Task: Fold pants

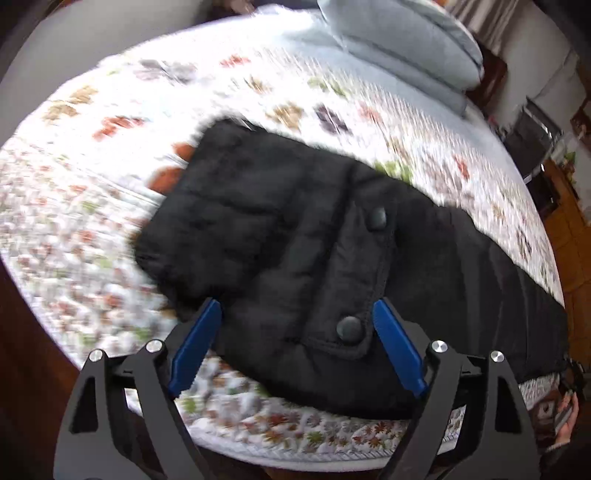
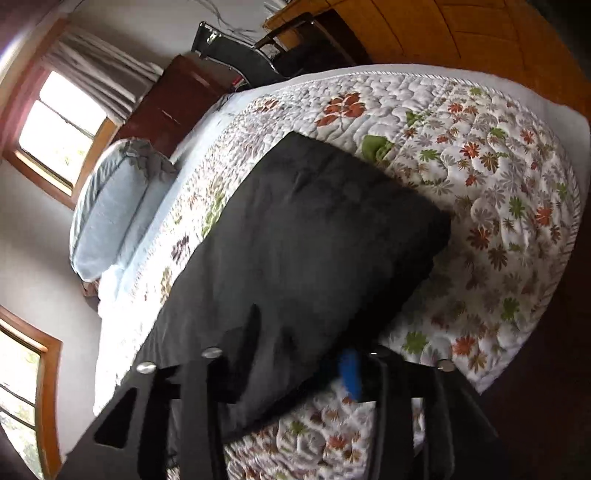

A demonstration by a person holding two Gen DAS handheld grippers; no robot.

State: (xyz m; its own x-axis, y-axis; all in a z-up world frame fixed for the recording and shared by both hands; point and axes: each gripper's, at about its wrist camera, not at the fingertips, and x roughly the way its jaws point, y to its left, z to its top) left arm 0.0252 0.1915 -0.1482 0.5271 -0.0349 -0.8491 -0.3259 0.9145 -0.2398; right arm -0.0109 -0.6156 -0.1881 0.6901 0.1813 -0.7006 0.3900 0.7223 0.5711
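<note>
Black pants (image 1: pixel 280 236) lie on a floral quilted bed (image 1: pixel 92 206), one end folded over, with a buttoned pocket flap facing me. My left gripper (image 1: pixel 297 314) is open, its blue fingers (image 1: pixel 195 347) spread on either side of the pocket flap just above the cloth. In the right wrist view the pants (image 2: pixel 295 236) stretch across the bed (image 2: pixel 498 192). My right gripper (image 2: pixel 295 354) is at the pants' near end; black cloth covers the left finger and only one blue finger (image 2: pixel 351 373) shows.
Light blue pillows (image 1: pixel 402 40) lie at the head of the bed, also in the right wrist view (image 2: pixel 110 206). A dark wooden nightstand (image 2: pixel 173 103) and a chair (image 2: pixel 236 55) stand beside the bed. Wooden floor (image 2: pixel 480 33) lies beyond. Windows (image 2: pixel 59 125) are on the wall.
</note>
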